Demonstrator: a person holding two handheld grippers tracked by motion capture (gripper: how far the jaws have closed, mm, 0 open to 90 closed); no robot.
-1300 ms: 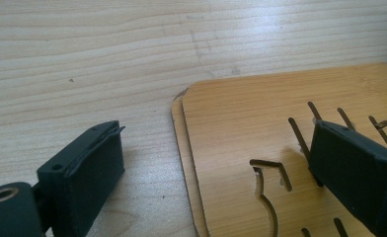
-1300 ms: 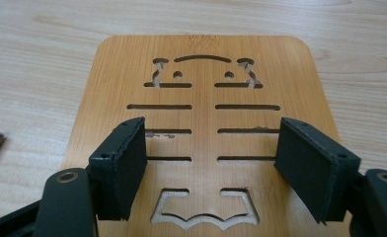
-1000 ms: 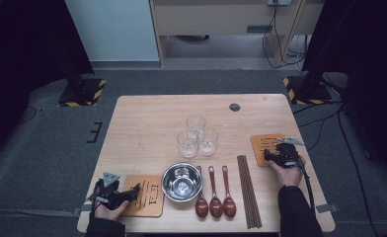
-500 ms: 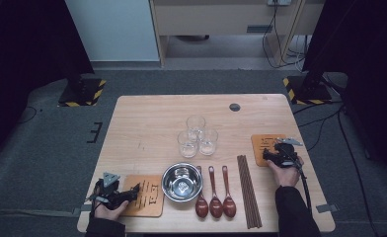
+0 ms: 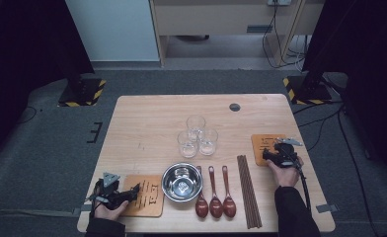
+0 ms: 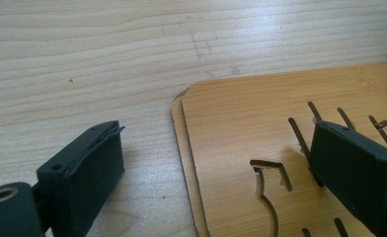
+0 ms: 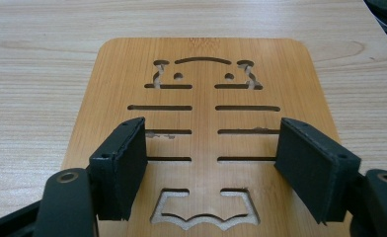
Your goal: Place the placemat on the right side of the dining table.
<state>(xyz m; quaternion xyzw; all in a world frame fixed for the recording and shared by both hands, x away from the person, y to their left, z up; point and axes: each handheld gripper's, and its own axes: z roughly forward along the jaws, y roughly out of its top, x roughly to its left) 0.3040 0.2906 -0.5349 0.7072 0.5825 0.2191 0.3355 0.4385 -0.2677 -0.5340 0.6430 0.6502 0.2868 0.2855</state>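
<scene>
While both hands rest on the bench (image 5: pixel 147 123), each pair of tongs sits over a wooden mat w/ cut-out slots. Left tongs (image 5: pixel 132 190) lie low at the near left corner, jaws spread wide & gripping nothing; one jaw is over bare bench, the other over the left mat (image 5: pixel 144 195), whose rounded corner lies between them in the left gripper view (image 6: pixel 241 128). It looks like two stacked boards there. Right tongs (image 5: pixel 266 154) are also wide open & empty, both jaws over the right mat (image 7: pixel 201 94), slots between them. Just right of the left tongs: bowl (image 5: pixel 182 181), spoons (image 5: pixel 214 200), chopsticks (image 5: pixel 248 190). Glasses (image 5: pixel 197 136) stand farther off, between the two tongs.
</scene>
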